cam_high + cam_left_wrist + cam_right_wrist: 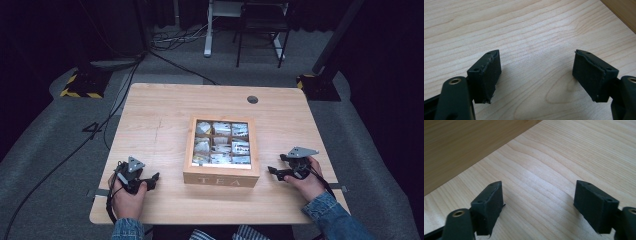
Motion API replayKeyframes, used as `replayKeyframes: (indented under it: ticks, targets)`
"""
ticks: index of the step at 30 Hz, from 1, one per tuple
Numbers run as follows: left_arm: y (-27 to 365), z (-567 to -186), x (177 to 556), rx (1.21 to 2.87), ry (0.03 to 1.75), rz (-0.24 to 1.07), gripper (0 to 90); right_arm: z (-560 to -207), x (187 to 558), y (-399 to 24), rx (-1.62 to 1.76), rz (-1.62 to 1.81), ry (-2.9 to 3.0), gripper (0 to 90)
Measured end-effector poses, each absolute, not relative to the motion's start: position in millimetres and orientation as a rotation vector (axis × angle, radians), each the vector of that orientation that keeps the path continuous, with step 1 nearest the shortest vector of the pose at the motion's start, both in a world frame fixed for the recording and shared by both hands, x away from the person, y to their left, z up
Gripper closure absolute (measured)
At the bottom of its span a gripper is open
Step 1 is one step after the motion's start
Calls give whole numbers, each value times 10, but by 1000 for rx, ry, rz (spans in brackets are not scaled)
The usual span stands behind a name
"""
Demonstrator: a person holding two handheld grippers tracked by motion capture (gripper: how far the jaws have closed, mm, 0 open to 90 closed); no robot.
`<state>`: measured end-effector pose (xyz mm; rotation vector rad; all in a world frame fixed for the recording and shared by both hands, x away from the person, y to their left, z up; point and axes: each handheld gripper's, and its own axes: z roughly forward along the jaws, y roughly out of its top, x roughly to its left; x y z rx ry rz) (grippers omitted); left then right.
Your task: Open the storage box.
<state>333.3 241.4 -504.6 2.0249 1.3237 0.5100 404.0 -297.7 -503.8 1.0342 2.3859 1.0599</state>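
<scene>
A wooden tea box [221,176] marked TEA stands at the middle of the light wooden table [160,115]; its window lid shows several compartments of tea bags [221,142]. My left gripper [154,180] rests on the table to the left of the box, a hand around it, jaws pointing toward the box. In the left gripper view the left gripper [536,75] is open over bare wood, with the box's corner [624,10] at the top right. My right gripper [272,171] rests to the right of the box. In the right gripper view the right gripper [539,205] is open, nothing between its pads, and the box wall [461,147] fills the upper left.
The table has a round cable hole [252,99] near its far edge. Beyond the table, on grey carpet, are cables [125,85], stand bases with yellow-black tape [80,85], and a dark chair [260,30]. Bare tabletop lies all around the box.
</scene>
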Motion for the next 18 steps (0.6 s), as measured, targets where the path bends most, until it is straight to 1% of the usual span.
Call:
replayKeyframes:
  ticks: [1, 5, 6, 7, 8, 9, 10, 11, 12, 14, 16, 18]
  targets:
    - [2414, -5046, 3333, 2025, 1324, 510, 239, -5038, 4040, -2977, 1034, 1060, 2386, 250]
    - [2414, -5046, 3334, 2026, 1323, 510, 238, -5034, 4032, -2987, 1023, 1078, 2384, 335]
    - [2414, -5046, 3335, 2027, 1321, 512, 239, -5032, 4028, -2996, 1017, 1089, 2385, 415]
    - [2414, -5046, 3335, 2027, 1321, 512, 238, -5032, 4028, -2996, 1017, 1089, 2385, 415]
    - [2412, -5046, 3338, 2029, 1318, 514, 238, -5030, 4024, -3000, 1011, 1098, 2384, 476]
    - [2413, -5046, 3340, 2032, 1313, 513, 240, -5029, 4017, -3006, 997, 1107, 2389, 559]
    - [2413, -5046, 3340, 2033, 1312, 513, 239, -5028, 3993, -3011, 966, 1125, 2403, 708]
    - [2412, -5046, 3339, 2035, 1309, 511, 239, -5028, 3993, -3011, 966, 1125, 2403, 708]
    - [2410, -5045, 3338, 2046, 1290, 505, 239, -5026, 3982, -3013, 968, 1130, 2407, 784]
    - [2399, -5045, 3331, 2054, 1274, 499, 239, -5027, 3977, -3026, 1019, 1157, 2411, 881]
    - [2410, -5046, 3340, 2058, 1264, 480, 233, -5030, 3995, -3057, 1062, 1194, 2425, 900]
    - [2401, -5049, 3351, 2069, 1284, 488, 152, -5014, 4006, -3086, 1101, 1187, 2429, 900]
